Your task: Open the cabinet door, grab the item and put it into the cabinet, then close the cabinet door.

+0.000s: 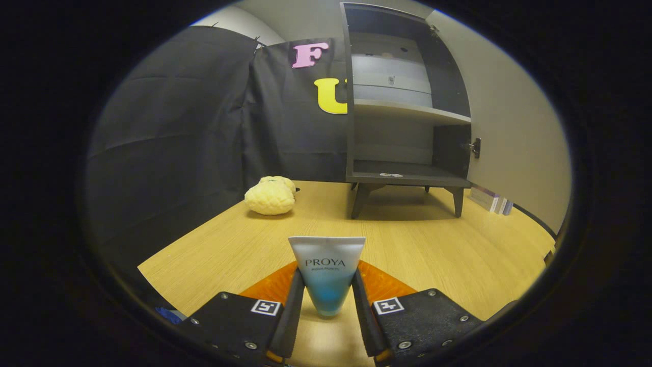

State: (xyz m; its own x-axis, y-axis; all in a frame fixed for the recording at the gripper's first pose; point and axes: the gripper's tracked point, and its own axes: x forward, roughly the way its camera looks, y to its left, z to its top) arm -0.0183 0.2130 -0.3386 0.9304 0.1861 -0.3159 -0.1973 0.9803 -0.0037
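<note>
A white and blue cosmetic tube (327,265) stands cap-down between my fingers, its wide crimped end pointing up. My gripper (327,285) is shut on the tube, with the black pads (293,306) pressing both of its sides over the wooden table (433,244). Beyond the fingers, at the table's far side, stands the dark cabinet (407,176) on short legs. Its door is open, so the shelves and the bare bottom compartment show. A hinge (475,148) sticks out on the cabinet's right side.
A yellow knobbly soft object (270,196) lies on the table to the left of the cabinet. A few small boxes (491,200) sit at the table's edge to the right of the cabinet. Bare wood stretches between the tube and the cabinet.
</note>
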